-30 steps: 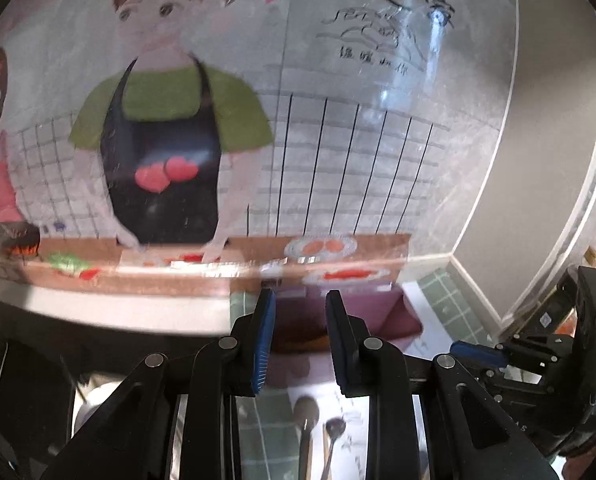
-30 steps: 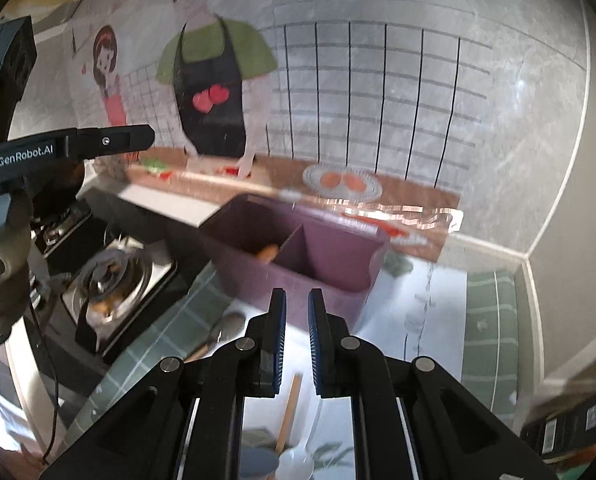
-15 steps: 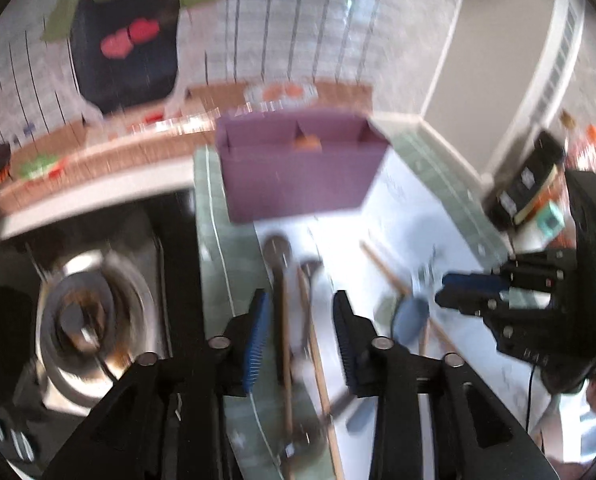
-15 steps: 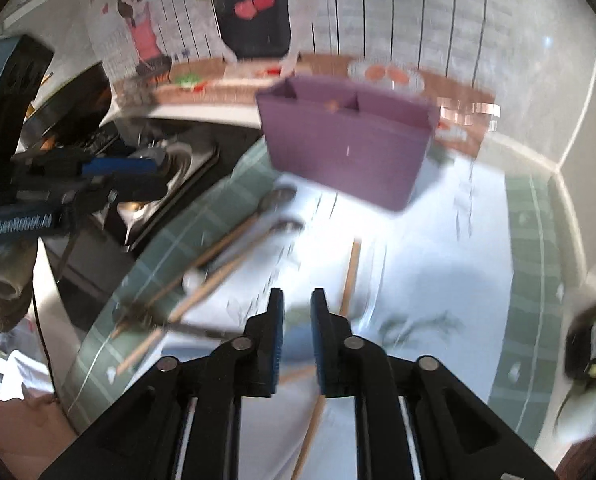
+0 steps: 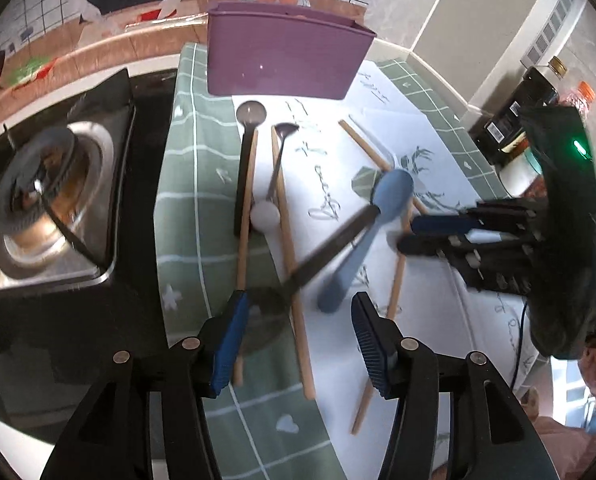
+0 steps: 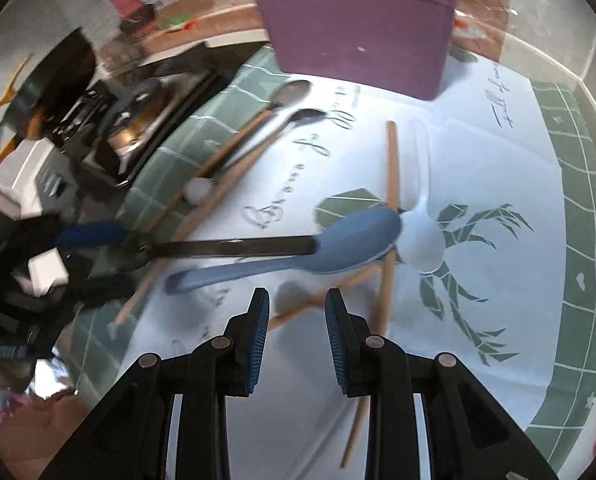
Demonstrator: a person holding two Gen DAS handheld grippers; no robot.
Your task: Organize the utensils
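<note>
Green cloth (image 5: 186, 184) now fills view; left gripper (image 5: 298, 320) and right gripper (image 6: 297, 320) have just been opening, empty.

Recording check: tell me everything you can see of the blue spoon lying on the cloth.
The blue spoon is one matte piece, plastic by its look, with a broad oval bowl and a thick handle rounded at the end. It lies flat on the white printed cloth, among the other loose utensils in front of the purple box. Its bowl overlaps the white spoon and crossed chopsticks; a dark-handled utensil runs alongside, its end at the bowl. No fingers touch it.
</note>
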